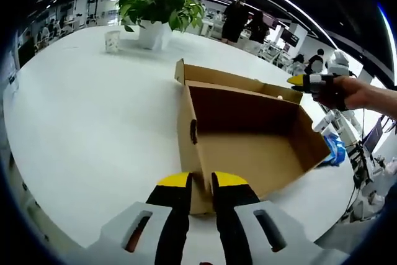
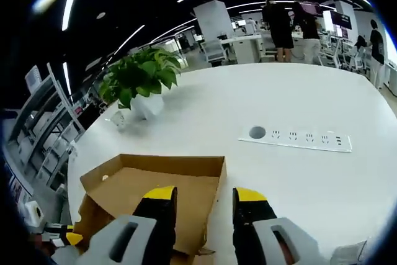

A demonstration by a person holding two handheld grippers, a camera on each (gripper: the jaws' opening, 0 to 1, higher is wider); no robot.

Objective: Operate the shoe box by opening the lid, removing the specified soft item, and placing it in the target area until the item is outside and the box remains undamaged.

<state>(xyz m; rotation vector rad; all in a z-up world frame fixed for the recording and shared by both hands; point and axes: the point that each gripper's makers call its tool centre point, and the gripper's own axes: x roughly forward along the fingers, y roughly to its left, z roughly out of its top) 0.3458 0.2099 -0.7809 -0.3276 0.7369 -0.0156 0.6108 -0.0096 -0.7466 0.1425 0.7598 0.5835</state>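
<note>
Box: cardboard shoe box [image 1: 248, 147] is sitting open on the big white table [image 1: 93, 128], lid flap [image 2: 167, 181] hanging back off the far side, inside looking bare brown from the left gripper view
Left gripper: left gripper [image 1: 202, 184] is pinching the near corner wall of the box, yellow-tipped jaws standing close together with the cardboard edge between them
Right gripper: right gripper [image 2: 203, 206] is hovering over the edge of the lid flap, jaws standing wide apart with nothing between them; in the left gripper view it's poking in from the right [image 1: 310, 83] with a hand [image 1: 350, 93] wrapped around it, just past the box's far corner
Soft item: can't make it out in either view, so no telling where it's lying
Plant: leafy green plant [image 1: 162, 5] in a white pot is standing well beyond the box, a small white cup [image 1: 112, 41] near it
Sockets: strip of power sockets [image 2: 296, 138] is lying flush in the table, well apart from the box
Background: people [image 2: 277, 20] are standing around desks at the back
</note>
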